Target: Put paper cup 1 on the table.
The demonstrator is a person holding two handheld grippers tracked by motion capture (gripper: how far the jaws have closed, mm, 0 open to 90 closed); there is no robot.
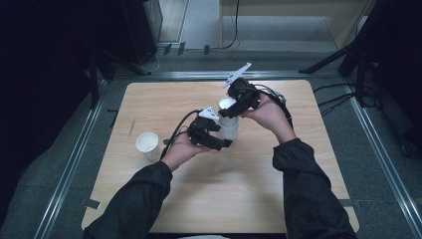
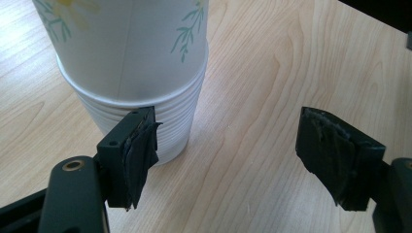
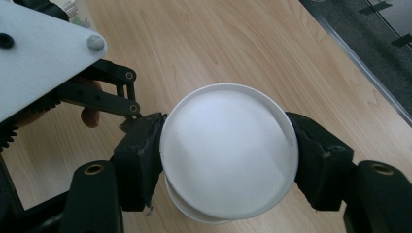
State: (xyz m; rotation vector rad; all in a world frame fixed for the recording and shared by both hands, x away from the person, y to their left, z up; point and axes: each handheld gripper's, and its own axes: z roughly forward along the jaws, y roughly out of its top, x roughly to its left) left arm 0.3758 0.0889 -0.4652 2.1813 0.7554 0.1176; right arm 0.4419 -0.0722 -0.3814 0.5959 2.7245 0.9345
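Note:
A stack of nested white paper cups point(image 1: 229, 132) stands at the middle of the table, its ribbed band of rims point(image 2: 170, 121) down near the wood. The top cup point(image 1: 227, 104), printed with leaves point(image 2: 126, 43), sits partly raised on the stack. My right gripper point(image 1: 235, 107) is shut on that cup; in the right gripper view both pads touch the sides of its round white end point(image 3: 226, 150). My left gripper point(image 1: 223, 144) is open low beside the stack. Its left pad point(image 2: 141, 150) is close to the ribbed band, and only bare table lies between the jaws.
A single paper cup point(image 1: 147, 144) stands mouth up on the left part of the wooden table point(image 1: 209, 199). Metal rails point(image 1: 64, 169) run along the table's sides, with dark stands and cables on the floor beyond. The left gripper's plate point(image 3: 43, 53) is close by the held cup.

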